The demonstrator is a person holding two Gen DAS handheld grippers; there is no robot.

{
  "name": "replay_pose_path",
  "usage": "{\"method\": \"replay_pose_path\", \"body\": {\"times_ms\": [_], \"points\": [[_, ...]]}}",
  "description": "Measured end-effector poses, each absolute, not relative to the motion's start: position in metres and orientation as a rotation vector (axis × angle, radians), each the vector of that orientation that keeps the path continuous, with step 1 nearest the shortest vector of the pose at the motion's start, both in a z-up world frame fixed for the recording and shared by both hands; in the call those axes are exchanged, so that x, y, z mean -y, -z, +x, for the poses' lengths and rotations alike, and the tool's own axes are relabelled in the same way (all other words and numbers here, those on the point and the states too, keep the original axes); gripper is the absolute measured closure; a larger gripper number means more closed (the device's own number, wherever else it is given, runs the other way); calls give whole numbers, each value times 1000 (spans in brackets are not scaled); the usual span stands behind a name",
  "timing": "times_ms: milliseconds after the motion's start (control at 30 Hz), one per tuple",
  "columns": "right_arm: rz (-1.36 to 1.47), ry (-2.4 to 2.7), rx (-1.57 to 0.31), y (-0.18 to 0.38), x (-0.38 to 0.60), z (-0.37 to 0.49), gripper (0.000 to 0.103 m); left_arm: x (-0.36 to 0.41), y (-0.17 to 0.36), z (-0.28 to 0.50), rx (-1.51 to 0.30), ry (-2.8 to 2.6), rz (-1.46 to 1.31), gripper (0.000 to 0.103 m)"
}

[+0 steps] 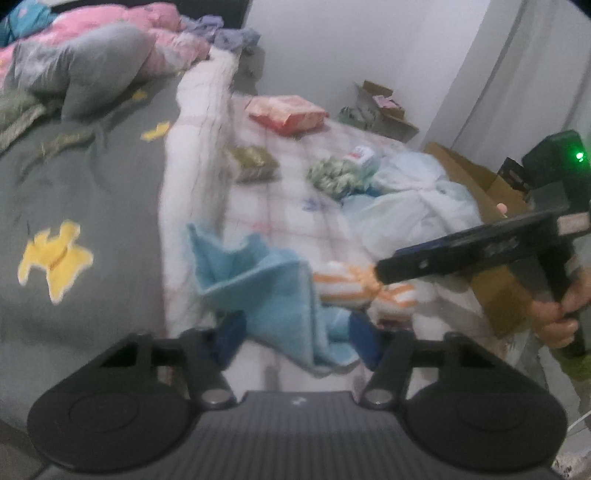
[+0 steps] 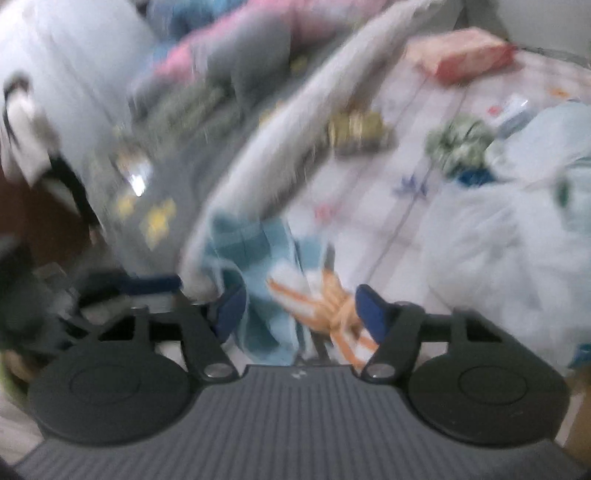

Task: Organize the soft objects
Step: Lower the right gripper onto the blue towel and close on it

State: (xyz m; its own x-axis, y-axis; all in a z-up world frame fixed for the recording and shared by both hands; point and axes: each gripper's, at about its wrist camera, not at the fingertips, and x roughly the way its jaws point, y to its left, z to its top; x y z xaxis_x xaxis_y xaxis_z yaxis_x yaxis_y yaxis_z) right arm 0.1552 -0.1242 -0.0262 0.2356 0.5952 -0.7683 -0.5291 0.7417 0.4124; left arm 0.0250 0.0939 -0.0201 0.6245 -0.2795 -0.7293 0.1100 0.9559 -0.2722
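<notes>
A light blue towel (image 1: 266,288) lies crumpled on the white quilted blanket (image 1: 295,221), with one corner standing up. My left gripper (image 1: 297,341) straddles its near end, and the blue pads look closed against the bunched cloth. An orange-and-white striped cloth (image 1: 343,284) sits just to the right of the towel. My right gripper (image 1: 386,267), held by a hand (image 1: 554,317), reaches in from the right with its tip at that striped cloth. In the blurred right wrist view, the towel (image 2: 258,295) and the striped cloth (image 2: 325,302) both lie between the right gripper (image 2: 299,314) pads. Whether those pads press is unclear.
A grey sheet with yellow patches (image 1: 92,184) covers the left of the bed, with a pink quilt (image 1: 110,33) piled behind. On the white blanket lie a red-pink packet (image 1: 284,112), an olive bundle (image 1: 255,162), a green patterned bundle (image 1: 332,177) and pale blue bedding (image 1: 413,203). Cardboard boxes (image 1: 384,107) stand by the wall.
</notes>
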Motion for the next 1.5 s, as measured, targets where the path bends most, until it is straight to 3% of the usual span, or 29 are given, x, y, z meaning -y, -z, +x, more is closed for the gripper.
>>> {"method": "replay_pose_path", "body": {"times_ms": [267,367,533,633,800,900,1133,1267,1500], "points": [[-64,-792,-1111,62,92,169,37,-98,42,39,-905,235,-260,59],[10,-751,-1153,75,95,178,56,-95,46,46,-910,228,-264,60],[29,-541,-1092,72,117,183,59,-92,49,51,-917,236,-255,60],[84,-494,-1081,65,131,183,56,-91,52,55,-920,225,-249,59],[195,-603,-997,40,130,180,36,-90,55,60,-919,214,-259,59],[274,-704,-1045,40,113,192,26,-90,57,63,-921,204,-268,59],[337,-709,-1256,83,72,233,25,-90,60,70,-909,179,-274,61],[290,-734,-1287,85,55,237,17,-88,63,76,-907,179,-270,61],[245,-795,-1325,87,45,232,14,-86,66,83,-892,189,-271,62]]}}
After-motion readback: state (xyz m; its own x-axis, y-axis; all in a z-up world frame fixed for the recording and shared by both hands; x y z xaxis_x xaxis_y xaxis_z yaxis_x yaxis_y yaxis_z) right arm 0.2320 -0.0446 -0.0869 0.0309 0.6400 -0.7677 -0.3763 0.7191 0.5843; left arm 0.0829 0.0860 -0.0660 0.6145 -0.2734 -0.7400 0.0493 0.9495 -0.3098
